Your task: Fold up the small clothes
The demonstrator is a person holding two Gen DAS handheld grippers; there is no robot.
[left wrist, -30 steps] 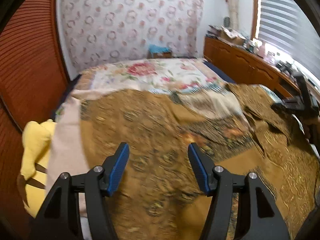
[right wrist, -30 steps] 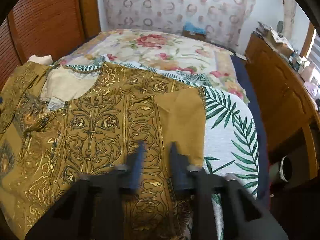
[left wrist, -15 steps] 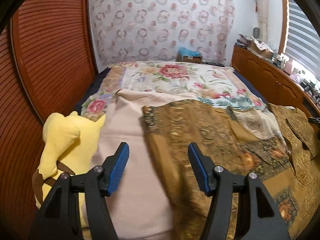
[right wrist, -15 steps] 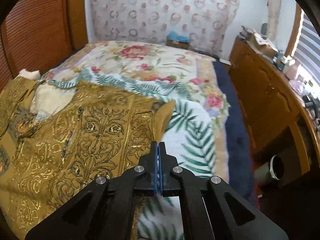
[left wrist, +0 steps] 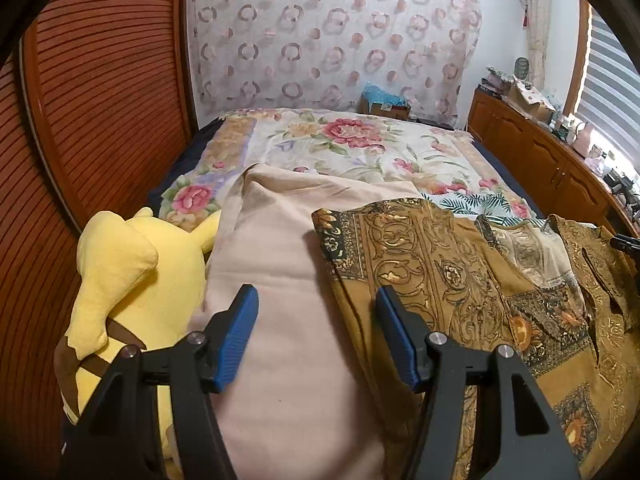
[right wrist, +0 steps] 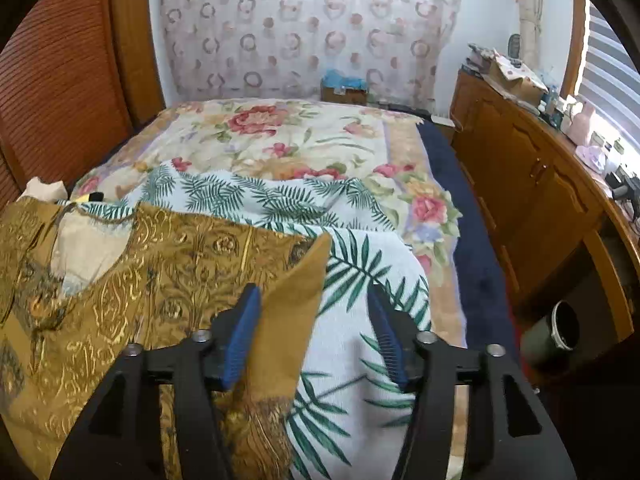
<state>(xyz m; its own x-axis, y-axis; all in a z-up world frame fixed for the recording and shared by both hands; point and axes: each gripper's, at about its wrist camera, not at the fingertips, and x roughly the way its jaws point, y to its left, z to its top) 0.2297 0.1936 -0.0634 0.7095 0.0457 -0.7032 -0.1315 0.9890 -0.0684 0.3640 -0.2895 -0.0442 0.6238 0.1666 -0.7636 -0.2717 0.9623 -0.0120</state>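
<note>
1. The gold patterned garment (right wrist: 160,272) lies spread on the bed (right wrist: 304,144).
2. The right gripper (right wrist: 314,332), its jaws just sprung apart, grips nothing; a garment corner possibly brushes its left pad.
3. The left gripper (left wrist: 316,332) gapes empty over a beige cloth (left wrist: 280,280).

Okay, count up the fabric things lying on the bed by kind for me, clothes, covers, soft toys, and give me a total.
Gold patterned garment: 1
Covers: 3 (beige blanket, palm-leaf sheet, floral bedspread)
Yellow plush toy: 1
Total: 5
</note>
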